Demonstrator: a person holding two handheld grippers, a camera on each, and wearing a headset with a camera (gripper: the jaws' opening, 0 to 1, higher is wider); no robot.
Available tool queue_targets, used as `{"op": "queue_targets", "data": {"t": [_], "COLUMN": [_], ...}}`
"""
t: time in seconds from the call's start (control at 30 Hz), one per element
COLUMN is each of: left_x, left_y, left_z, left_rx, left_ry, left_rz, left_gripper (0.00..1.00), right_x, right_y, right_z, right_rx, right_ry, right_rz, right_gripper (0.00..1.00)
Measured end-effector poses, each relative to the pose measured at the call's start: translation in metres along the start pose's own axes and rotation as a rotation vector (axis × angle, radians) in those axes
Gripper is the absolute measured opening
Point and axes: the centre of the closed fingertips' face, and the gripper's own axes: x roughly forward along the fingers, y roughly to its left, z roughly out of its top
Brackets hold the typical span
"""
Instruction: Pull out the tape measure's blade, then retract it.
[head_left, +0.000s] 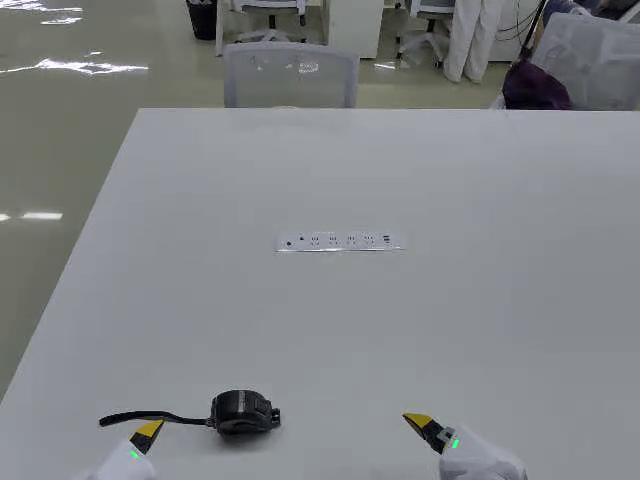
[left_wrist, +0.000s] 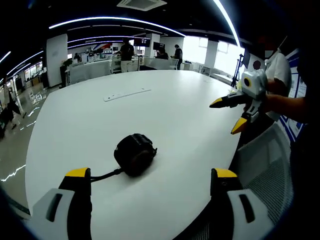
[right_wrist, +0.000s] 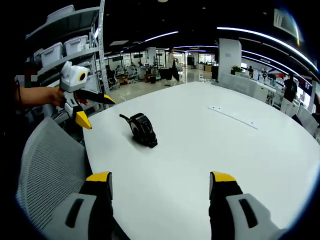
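Yellow-tipped fingers of the left gripper and right gripper edge the head view's bottom, the tape measure lying on the desk between them, nearer the left. Left gripper view: fingers wide apart, the tape measure just ahead, probably hard, dense and slick, best clamped across its flat sides. Right gripper view: fingers equally spread, empty.

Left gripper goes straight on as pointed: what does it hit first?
Likely the tape measure, lying just ahead of the left gripper, between its open jaws. Gripper height over the table is unclear, so it might pass above.
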Motion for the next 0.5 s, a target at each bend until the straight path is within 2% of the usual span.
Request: {"op": "queue_targets", "data": {"t": [0.23,0.5], "left_x": [-0.009,-0.014], "left_y": [-0.001,0.002], "left_z": [0.0,-0.003], "left_rx": [0.015,0.009], "left_ry": [-0.008,-0.011], "left_rz": [0.002,0.002], "left_gripper": [0.99,0.99], "right_x": [-0.013,-0.019], "right_y": [-0.004,-0.005], "right_z": [0.001,0.002], "right_rx": [0.009,0.038], "right_ry": [0.002,-0.009], "right_rz": [-0.015,-0.017], "right_gripper": [0.82,0.88]}}
